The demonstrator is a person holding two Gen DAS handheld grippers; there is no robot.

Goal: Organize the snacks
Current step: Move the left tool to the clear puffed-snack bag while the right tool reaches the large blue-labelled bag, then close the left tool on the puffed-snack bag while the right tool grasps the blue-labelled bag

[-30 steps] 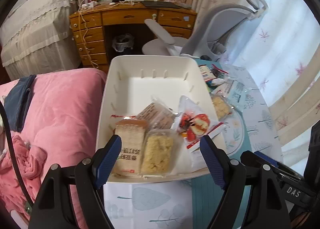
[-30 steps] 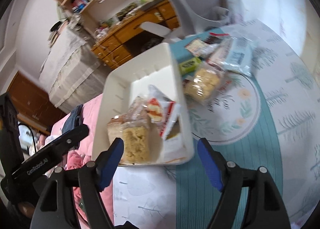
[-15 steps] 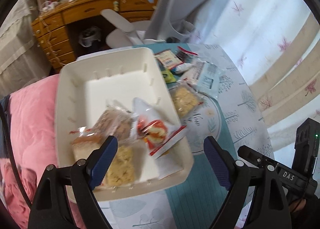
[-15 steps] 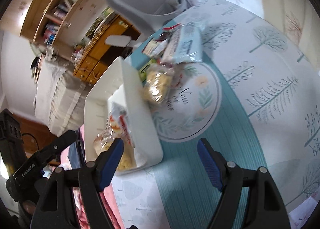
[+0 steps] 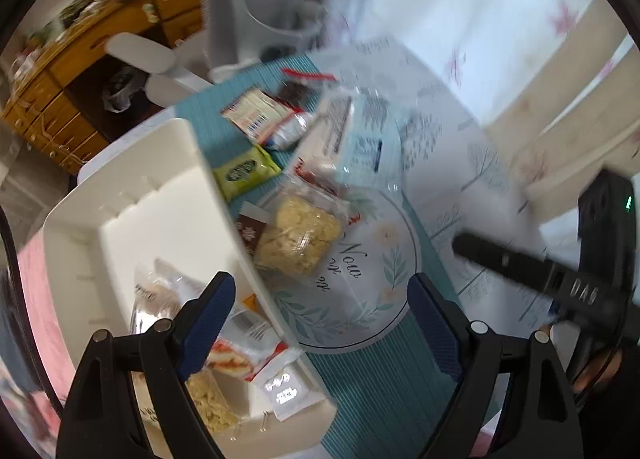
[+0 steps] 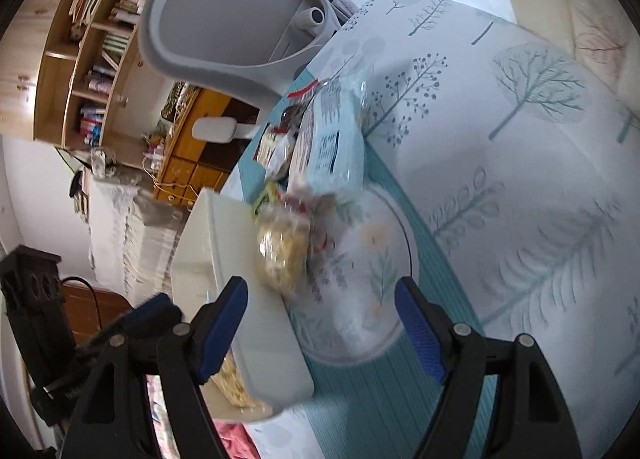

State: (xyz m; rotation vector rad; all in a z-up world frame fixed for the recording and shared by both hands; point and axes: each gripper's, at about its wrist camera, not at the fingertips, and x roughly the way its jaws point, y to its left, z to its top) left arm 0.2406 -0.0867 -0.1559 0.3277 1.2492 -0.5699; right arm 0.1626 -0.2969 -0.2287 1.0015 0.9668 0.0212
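A white storage bin (image 5: 160,195) sits at the table's left edge and holds several wrapped snacks (image 5: 236,351) at its near end. Loose snacks lie on the table to its right: a clear pack of yellow crisps (image 5: 298,235), a green packet (image 5: 244,171), a pale blue pack (image 5: 360,139) and a red-white packet (image 5: 256,115). My left gripper (image 5: 320,323) is open and empty, above the bin's near right corner. My right gripper (image 6: 322,323) is open and empty, just short of the crisp pack (image 6: 280,255); the bin (image 6: 256,323) lies to its left.
A tablecloth with a tree print and a round motif (image 5: 360,291) covers the table. A grey office chair (image 6: 224,19) stands behind the table, with a wooden desk (image 5: 80,71) beyond it. Pink bedding (image 5: 36,299) lies left of the bin.
Both grippers have swung right, from over the bin toward the loose snacks on the table. Both stayed open and empty. The snacks have not moved.
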